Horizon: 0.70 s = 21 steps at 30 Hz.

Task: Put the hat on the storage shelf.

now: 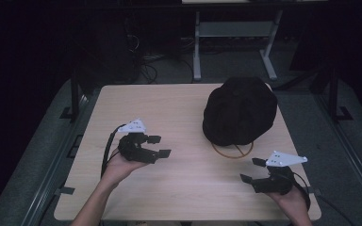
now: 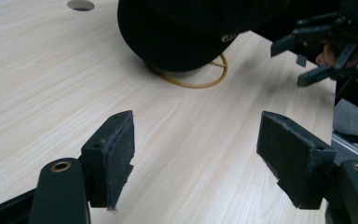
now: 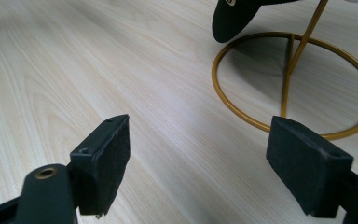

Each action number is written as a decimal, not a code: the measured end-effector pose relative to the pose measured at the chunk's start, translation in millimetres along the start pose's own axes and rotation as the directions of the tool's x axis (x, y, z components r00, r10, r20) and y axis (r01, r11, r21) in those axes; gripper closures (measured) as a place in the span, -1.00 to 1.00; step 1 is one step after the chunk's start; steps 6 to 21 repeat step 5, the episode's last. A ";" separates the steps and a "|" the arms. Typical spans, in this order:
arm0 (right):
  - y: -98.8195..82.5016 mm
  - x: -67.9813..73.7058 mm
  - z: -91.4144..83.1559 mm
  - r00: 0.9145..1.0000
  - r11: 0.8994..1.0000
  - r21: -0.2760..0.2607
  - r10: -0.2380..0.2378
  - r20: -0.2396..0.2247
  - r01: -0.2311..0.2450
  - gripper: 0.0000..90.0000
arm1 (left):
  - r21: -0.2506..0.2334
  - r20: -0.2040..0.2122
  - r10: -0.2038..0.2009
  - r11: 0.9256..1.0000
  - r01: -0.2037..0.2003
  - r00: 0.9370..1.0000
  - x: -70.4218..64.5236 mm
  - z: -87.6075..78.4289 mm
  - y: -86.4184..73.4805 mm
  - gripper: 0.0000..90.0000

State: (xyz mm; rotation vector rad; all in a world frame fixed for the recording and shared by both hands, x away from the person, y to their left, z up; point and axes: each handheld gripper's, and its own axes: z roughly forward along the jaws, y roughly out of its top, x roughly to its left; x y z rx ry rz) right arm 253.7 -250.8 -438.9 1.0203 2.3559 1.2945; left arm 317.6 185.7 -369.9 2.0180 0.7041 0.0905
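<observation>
Black cap (image 1: 239, 111) sits on a gold wire stand (image 1: 232, 151), far right of the bench (image 1: 169, 188). Right gripper view shows the stand's ring base and upright rod (image 3: 303, 39); from above the cap hides most of it. My left gripper (image 1: 161, 146) and right gripper (image 1: 251, 170): both jaws apart, empty, well short of the cap.

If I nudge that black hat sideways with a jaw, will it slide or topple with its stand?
The black hat looks soft, so it would probably dent before moving. It sits on a thin gold wire stand with a ring base, likely light and top-heavy, so it may tip or skate across the smooth wooden table.
</observation>
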 end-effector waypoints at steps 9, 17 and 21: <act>0.0 -0.2 -0.7 1.000 1.000 -0.004 -0.004 0.002 0.004 -0.53 | -0.012 -0.012 -0.007 1.000 0.007 1.000 -4.9 -5.6 -17.7 -0.42; 0.0 -0.2 -0.7 1.000 1.000 -0.004 -0.004 0.002 0.004 -0.53 | -0.012 -0.012 -0.007 1.000 0.007 1.000 -4.9 -5.6 -17.7 -0.42; 0.0 -0.2 -0.7 1.000 1.000 -0.004 -0.004 0.002 0.004 -0.53 | -0.012 -0.012 -0.007 1.000 0.007 1.000 -4.9 -5.6 -17.7 -0.42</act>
